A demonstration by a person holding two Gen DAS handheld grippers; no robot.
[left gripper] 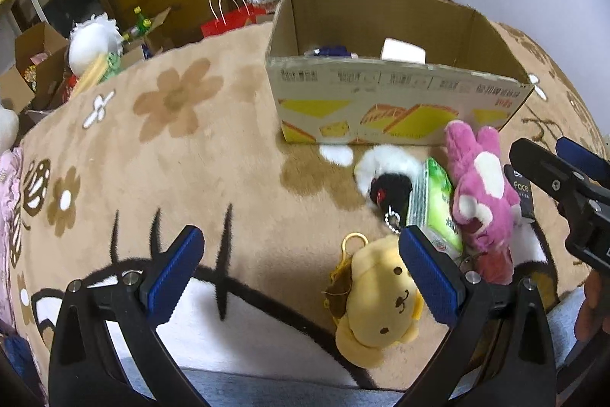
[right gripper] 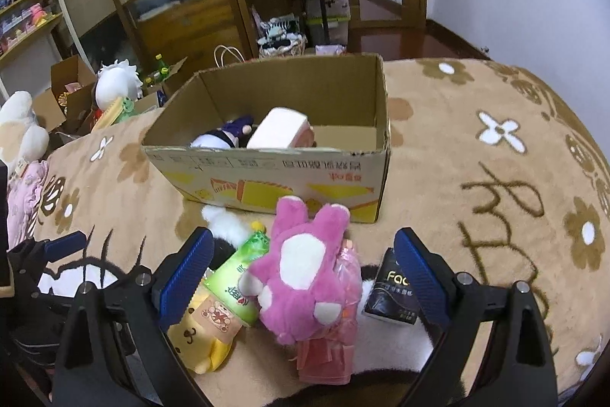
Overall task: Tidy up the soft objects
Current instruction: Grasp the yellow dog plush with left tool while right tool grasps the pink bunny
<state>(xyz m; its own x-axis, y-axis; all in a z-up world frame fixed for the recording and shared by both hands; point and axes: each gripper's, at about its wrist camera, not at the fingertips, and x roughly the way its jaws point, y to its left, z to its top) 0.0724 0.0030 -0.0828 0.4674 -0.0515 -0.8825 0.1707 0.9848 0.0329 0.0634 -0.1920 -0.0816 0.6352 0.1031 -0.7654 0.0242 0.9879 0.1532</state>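
We logged both grippers, left gripper (left gripper: 301,269) and right gripper (right gripper: 305,277), spread and empty, two soft items already in the cardboard box (right gripper: 267,174) at 12 o'clock, the pink plush (right gripper: 305,269) and yellow dog plush (left gripper: 381,300) still outside.

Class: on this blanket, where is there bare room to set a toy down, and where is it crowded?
Free: the blanket left of the box, and the stretch right of the box. Inside the box, the right half of the floor is bare. Crowded: in front of the box, around the pink plush, green pack and yellow plush.
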